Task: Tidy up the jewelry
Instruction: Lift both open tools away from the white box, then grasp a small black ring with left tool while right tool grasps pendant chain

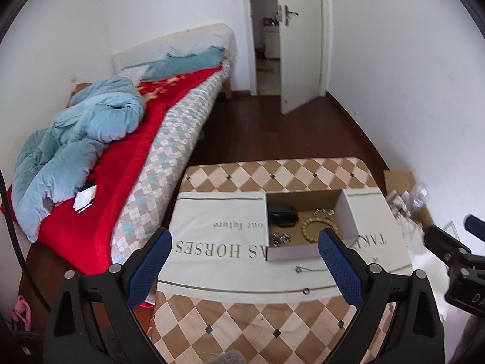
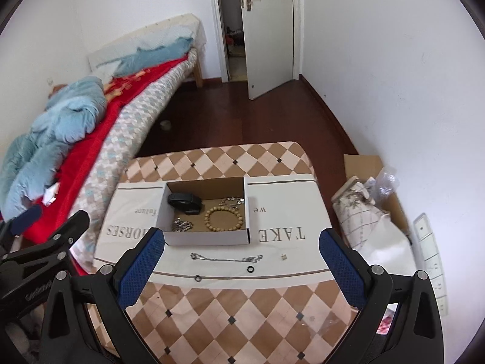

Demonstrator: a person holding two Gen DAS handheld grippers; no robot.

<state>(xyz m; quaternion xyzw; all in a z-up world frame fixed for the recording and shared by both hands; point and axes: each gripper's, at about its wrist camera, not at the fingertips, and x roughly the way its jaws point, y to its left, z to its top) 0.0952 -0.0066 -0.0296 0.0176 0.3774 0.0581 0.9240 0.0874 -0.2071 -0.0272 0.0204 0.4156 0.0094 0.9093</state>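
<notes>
An open cardboard box (image 2: 209,238) stands on a white printed cloth (image 2: 285,212) on the checkered table. Inside lie a black watch (image 2: 185,201), a wooden bead bracelet (image 2: 223,219) and silver jewelry (image 2: 181,225). In front of the box on the cloth lie a silver chain (image 2: 225,257), two dark rings (image 2: 250,269) and a small stud (image 2: 284,256). My right gripper (image 2: 242,242) is open and empty above the near cloth edge. My left gripper (image 1: 245,244) is open and empty, nearer than the box (image 1: 291,253); the chain (image 1: 312,269) and a ring (image 1: 306,290) show there too.
A bed (image 2: 100,121) with a red blanket and blue quilt runs along the left of the table (image 2: 242,318). Cardboard and bags (image 2: 363,206) lie on the floor at the right by the wall. An open door (image 2: 266,30) is at the back.
</notes>
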